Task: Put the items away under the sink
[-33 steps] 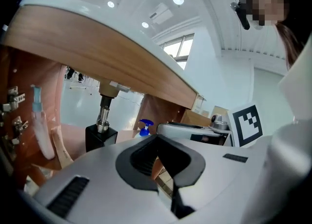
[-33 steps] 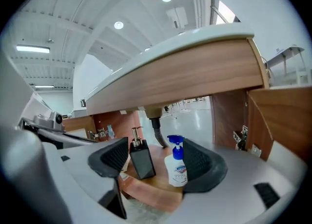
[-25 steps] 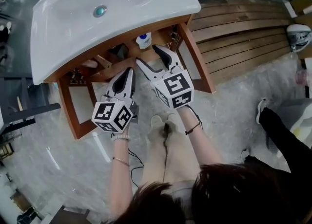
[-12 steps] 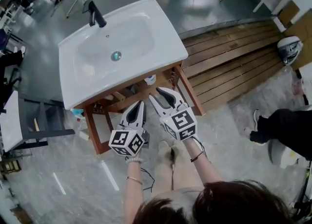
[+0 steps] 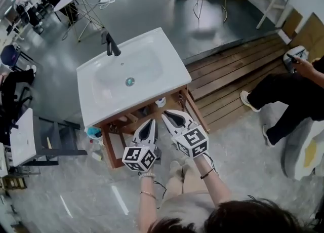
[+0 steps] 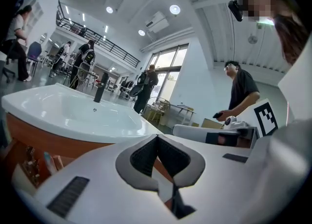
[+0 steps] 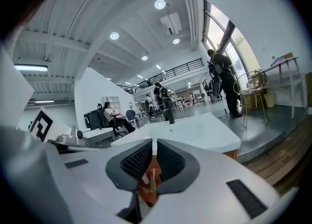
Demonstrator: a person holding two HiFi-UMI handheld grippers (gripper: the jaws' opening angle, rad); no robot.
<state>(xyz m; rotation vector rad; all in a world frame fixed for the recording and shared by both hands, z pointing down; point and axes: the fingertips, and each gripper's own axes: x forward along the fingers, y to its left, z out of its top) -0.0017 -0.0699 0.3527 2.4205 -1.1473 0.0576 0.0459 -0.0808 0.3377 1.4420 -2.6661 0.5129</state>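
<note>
My left gripper (image 5: 151, 122) is shut and empty. My right gripper (image 5: 166, 114) has just been closing; its jaws are nearly together with nothing between them. Both hover before the sink (image 5: 126, 75), higher than a second ago. A white bottle (image 5: 160, 102) stands underneath it.

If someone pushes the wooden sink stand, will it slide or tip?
Probably slide: the wooden stand has slim legs on a glossy floor. The wide white basin overhangs it, so it may be top-heavy.
</note>
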